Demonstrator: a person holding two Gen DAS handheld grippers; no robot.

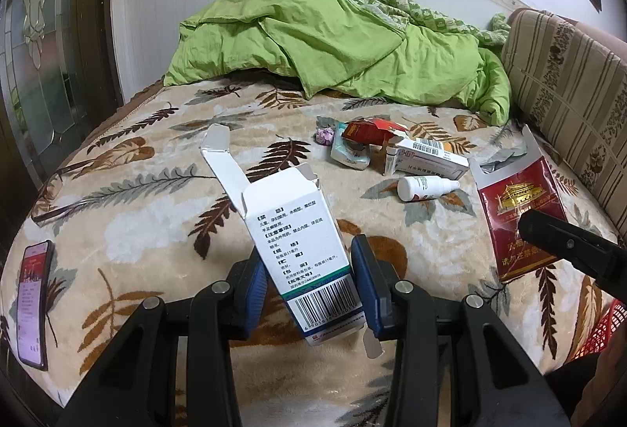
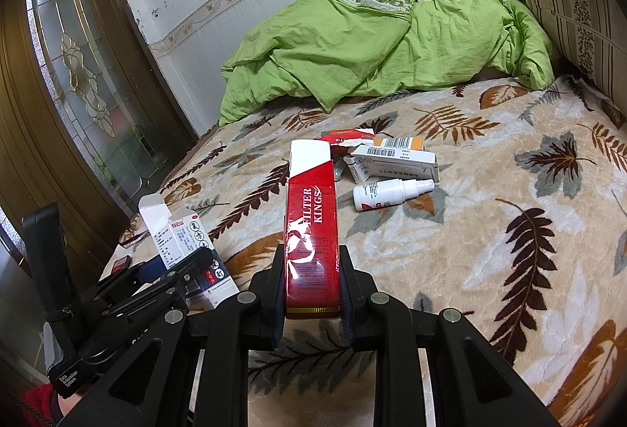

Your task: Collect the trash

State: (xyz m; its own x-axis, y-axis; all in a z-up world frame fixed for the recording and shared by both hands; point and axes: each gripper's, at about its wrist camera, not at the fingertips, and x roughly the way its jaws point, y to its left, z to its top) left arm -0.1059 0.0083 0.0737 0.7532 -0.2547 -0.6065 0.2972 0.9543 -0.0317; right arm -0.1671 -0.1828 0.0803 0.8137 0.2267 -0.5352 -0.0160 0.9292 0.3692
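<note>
Trash: two pieces are in my grippers; the others lie in a loose pile on the bed, ahead of both grippers.
Left gripper (image 1: 309,289): my blue pads are closed against the two sides of the white medicine box (image 1: 301,242), gripping it near its barcode end.
White medicine box: it stands tilted between my left fingers, top flap open and pointing up and away from me, printed side toward the camera.
Right gripper (image 2: 312,284): my fingers are closed on the lower end of the red cigarette pack (image 2: 311,231).
Red cigarette pack: it extends straight forward from my right fingers, lettered "FILTER KINGS", its white inner end farthest from me.
Relative position: my left gripper with its box sits to the left of my right gripper and slightly lower in the right wrist view.
Spray bottle (image 2: 388,193): white, lying on its side on the blanket (image 2: 490,270), ahead and slightly right of my right gripper, just beside the pile.
Pile: a white barcoded carton (image 2: 395,162), a torn red packet (image 2: 345,137) and a crumpled wrapper (image 1: 350,152), touching one another, beyond the bottle.
Phone (image 1: 34,299): screen lit, lying flat, far left of my left gripper.
Glasses (image 1: 58,191): on the blanket, ahead and left of my left gripper.
Green quilt (image 1: 333,42): bunched at the far end of the bed.
Red basket (image 1: 603,329): only its mesh edge shows, low and right of my left gripper.
</note>
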